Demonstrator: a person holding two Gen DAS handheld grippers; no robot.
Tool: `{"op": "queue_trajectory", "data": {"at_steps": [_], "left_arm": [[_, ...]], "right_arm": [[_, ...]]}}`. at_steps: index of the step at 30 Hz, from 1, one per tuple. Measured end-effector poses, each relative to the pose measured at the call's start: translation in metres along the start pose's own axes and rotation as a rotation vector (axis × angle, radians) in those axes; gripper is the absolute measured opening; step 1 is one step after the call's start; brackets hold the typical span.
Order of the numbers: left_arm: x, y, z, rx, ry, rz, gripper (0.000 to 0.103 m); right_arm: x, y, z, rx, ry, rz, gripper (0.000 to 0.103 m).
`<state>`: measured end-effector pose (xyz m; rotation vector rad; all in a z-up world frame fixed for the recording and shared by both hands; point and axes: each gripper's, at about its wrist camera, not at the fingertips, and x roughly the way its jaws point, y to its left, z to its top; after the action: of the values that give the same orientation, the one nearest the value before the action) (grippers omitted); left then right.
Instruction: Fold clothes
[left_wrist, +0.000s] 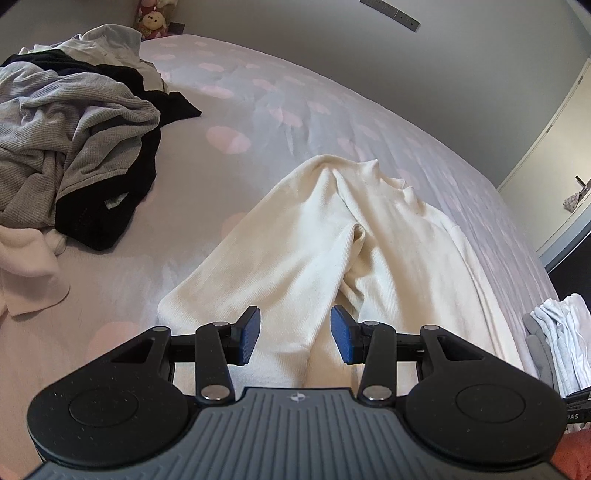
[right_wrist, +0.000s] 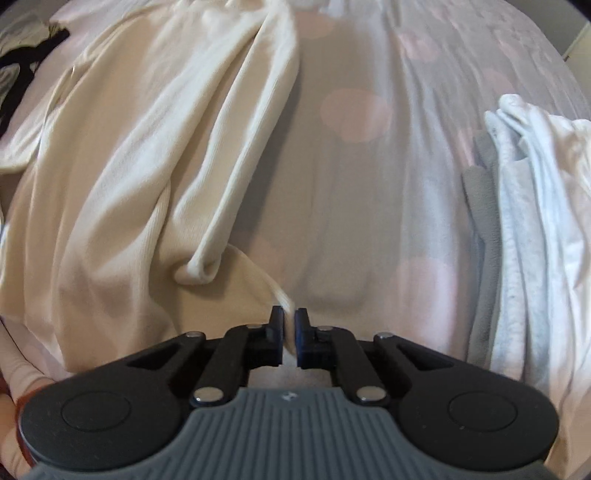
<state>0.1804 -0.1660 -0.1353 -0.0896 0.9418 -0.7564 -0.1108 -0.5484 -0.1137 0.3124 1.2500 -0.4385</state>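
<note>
While the left gripper (left_wrist: 295, 334) hangs above a cream ribbed top (left_wrist: 332, 236) with its blue pads (left_wrist: 248, 334) spread apart and nothing between them, the right gripper (right_wrist: 290, 338) is clenched on a thin edge of that same cream ribbed top (right_wrist: 147, 155), a sliver of pale cloth showing between its nearly closed jaws. Seen from the left wrist, the top lies spread on a bed (left_wrist: 258, 96) covered in a pale sheet with faint pink dots, its high neck pointing away from the camera and one sleeve folded across the body; the near hem is hidden behind the gripper's body. To the left sits a pile of unfolded clothes (left_wrist: 74, 122), grey knit and black garments tangled with white ones, cut off by the picture's edge. A soft toy (left_wrist: 151, 22) is partly visible in the far corner, too small to make out clearly. From the right wrist, the top fills the left half, a sleeve cuff (right_wrist: 197, 269) curled near the middle. A stack of folded laundry (right_wrist: 524, 221), white and grey, sits at the right on the bed (right_wrist: 354, 166), its far side cut off. That view is slightly blurred.
</note>
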Motion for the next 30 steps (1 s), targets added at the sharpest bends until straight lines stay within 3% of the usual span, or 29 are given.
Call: {"op": "queue_trajectory", "data": {"at_steps": [5, 8, 15, 22, 30], "left_arm": [[0.000, 0.000, 0.001, -0.009, 0.004, 0.002, 0.040], [0.001, 0.000, 0.000, -0.008, 0.007, 0.001, 0.040], [0.004, 0.003, 0.000, -0.035, 0.012, -0.005, 0.040], [0.009, 0.006, 0.001, -0.055, 0.023, -0.010, 0.040], [0.014, 0.010, 0.002, -0.085, 0.037, -0.015, 0.040]], "right_arm": [[-0.067, -0.033, 0.014, 0.024, -0.104, -0.034, 0.007], [-0.107, -0.058, 0.039, 0.036, -0.148, -0.065, 0.007], [-0.161, -0.094, 0.067, 0.057, -0.166, -0.194, 0.007], [-0.162, -0.153, 0.075, 0.144, -0.115, -0.308, 0.007], [-0.105, -0.213, 0.067, 0.294, -0.025, -0.388, 0.007]]}}
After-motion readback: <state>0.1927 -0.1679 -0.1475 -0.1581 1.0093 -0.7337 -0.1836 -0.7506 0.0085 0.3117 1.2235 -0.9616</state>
